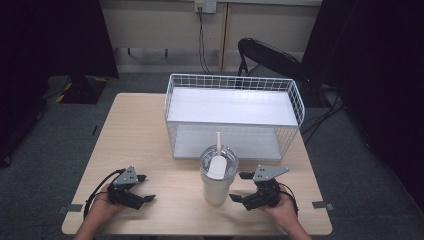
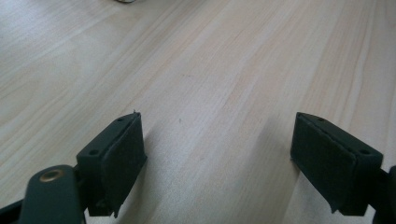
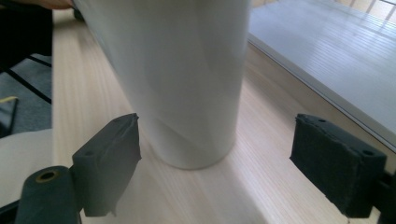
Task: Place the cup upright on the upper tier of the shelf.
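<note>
At the near edge of the light wooden table [image 1: 140, 125], the left gripper [image 1: 141, 188] rests low in the person's left hand [image 1: 102, 207], jaws spread wide with nothing between them; its own view shows bare wood grain between the pads. The right gripper [image 1: 241, 187], held by the right hand [image 1: 284, 210], is likewise released, its jaws apart and aimed leftward at the base of the tumbler [image 1: 218, 177].

The tumbler stands upright near the front centre of the table, long axis vertical, with a clear lid and a straw [image 1: 218, 140] pointing straight up. In the right gripper view its white wall [image 3: 182, 79] sits just ahead of the open jaws, not touched by either pad; its top is cut off.

Behind it stands a white wire basket [image 1: 234, 117] holding a two-level shelf; the tumbler hides part of its front.

Beyond the table, a dark chair [image 1: 270, 57] is partly hidden.
</note>
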The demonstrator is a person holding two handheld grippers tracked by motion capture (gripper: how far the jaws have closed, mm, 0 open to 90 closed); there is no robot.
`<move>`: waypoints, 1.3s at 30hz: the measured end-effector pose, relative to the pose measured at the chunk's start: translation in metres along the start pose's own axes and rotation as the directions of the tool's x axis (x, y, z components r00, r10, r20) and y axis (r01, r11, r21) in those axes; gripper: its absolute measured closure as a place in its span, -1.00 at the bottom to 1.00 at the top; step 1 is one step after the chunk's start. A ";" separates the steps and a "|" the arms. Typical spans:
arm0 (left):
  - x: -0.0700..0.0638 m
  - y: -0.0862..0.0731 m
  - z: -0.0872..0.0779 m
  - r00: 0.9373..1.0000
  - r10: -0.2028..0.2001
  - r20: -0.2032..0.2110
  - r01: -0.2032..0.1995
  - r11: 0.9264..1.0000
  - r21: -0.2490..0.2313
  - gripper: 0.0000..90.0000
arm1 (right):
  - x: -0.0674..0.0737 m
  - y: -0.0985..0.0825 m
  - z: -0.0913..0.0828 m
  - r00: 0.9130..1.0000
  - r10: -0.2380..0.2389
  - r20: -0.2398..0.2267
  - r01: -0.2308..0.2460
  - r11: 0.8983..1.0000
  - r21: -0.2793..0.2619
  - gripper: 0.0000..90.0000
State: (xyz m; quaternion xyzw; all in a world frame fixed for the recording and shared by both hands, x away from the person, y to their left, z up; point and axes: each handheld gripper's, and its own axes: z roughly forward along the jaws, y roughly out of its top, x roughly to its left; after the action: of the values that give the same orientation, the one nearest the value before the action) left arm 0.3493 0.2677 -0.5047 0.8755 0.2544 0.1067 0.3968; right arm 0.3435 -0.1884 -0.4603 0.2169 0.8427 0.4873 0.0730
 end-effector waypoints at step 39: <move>0.000 0.000 0.000 1.000 0.001 0.000 -0.001 1.000 0.001 -0.62 | 0.012 0.021 0.015 0.997 -0.031 -0.067 0.018 0.983 -0.181 -0.69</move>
State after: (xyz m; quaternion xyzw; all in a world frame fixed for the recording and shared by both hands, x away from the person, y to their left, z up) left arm 0.3493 0.2678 -0.5046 0.8757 0.2541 0.1070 0.3965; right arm 0.3441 -0.1626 -0.4486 0.1821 0.7996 0.5680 0.0691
